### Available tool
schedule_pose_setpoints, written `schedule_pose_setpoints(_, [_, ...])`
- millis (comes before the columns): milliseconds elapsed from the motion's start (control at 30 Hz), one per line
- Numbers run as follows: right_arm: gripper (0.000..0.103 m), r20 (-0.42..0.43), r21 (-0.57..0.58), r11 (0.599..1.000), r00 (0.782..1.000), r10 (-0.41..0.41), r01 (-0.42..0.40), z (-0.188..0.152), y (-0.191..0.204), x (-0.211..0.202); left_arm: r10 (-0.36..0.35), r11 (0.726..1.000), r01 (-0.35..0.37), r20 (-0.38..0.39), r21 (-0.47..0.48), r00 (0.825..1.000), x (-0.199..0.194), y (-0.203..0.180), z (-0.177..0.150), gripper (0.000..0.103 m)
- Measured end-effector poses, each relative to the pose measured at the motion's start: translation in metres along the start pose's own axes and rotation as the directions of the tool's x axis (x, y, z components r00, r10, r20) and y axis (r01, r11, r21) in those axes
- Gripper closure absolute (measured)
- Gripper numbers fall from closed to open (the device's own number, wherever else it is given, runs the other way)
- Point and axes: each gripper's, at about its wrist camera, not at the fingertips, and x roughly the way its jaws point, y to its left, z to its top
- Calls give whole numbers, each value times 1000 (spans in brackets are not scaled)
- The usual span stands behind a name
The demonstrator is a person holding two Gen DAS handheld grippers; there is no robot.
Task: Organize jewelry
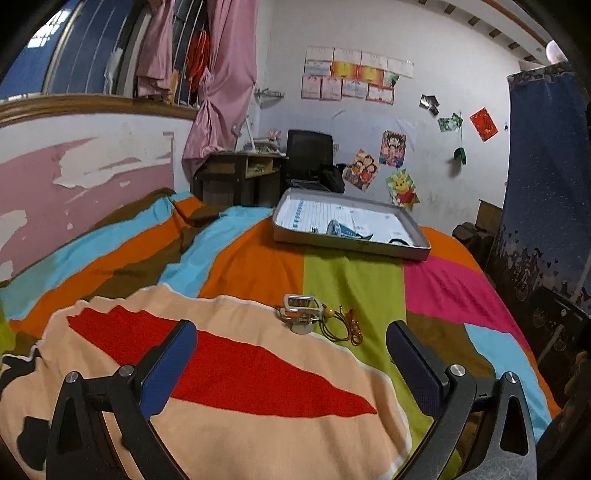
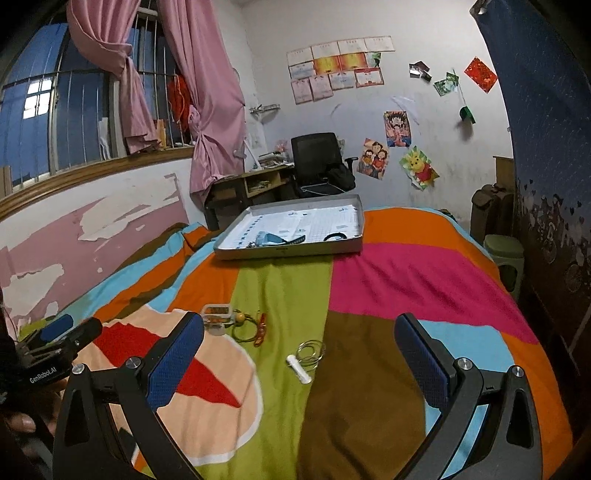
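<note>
I see a bedroom with white walls (image 2: 424, 29), the left one peeling to pink below a wooden sill (image 2: 92, 173). A barred window (image 2: 74, 110) shows blue outside; pink curtains (image 2: 207, 103) hang knotted. Certificates (image 2: 332, 70) and cartoon posters (image 2: 397, 129) are stuck to the far wall. In the corner stand a cluttered wooden desk (image 2: 255, 184) and a black office chair (image 2: 317, 158). A striped, multicoloured bedspread (image 2: 406, 280) fills my foreground. A dark blue patterned cloth (image 2: 546, 147) hangs on the right, with a green stool (image 2: 506, 251) beside it.
</note>
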Motion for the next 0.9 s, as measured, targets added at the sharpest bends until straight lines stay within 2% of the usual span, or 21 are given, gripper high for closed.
schedule_pose_setpoints(400, [1,-69,-36,999,998,-1,-2,32,-25,76,-27,1000,27,-89,3,996,84,-20,2,0])
schedule_pose_setpoints(600, [1,-120,-54,998,993,20,-27,28,-30,115,-71,996,78,-149,39,986,123,-27,-5,0])
schedule_pose_setpoints(667, [1,-170,-52,997,985,40,-50,20,-31,126,-89,994,98,-172,45,981,134,-28,-9,0])
schedule_pose_setpoints(767, [1,-279,-52,995,958,61,-79,3,-30,148,-121,991,131,-200,36,972,147,-27,-13,1])
schedule_pose_setpoints(900, [2,-375,-21,992,921,107,-124,-17,-24,171,-165,984,175,-240,20,956,163,-30,-17,15])
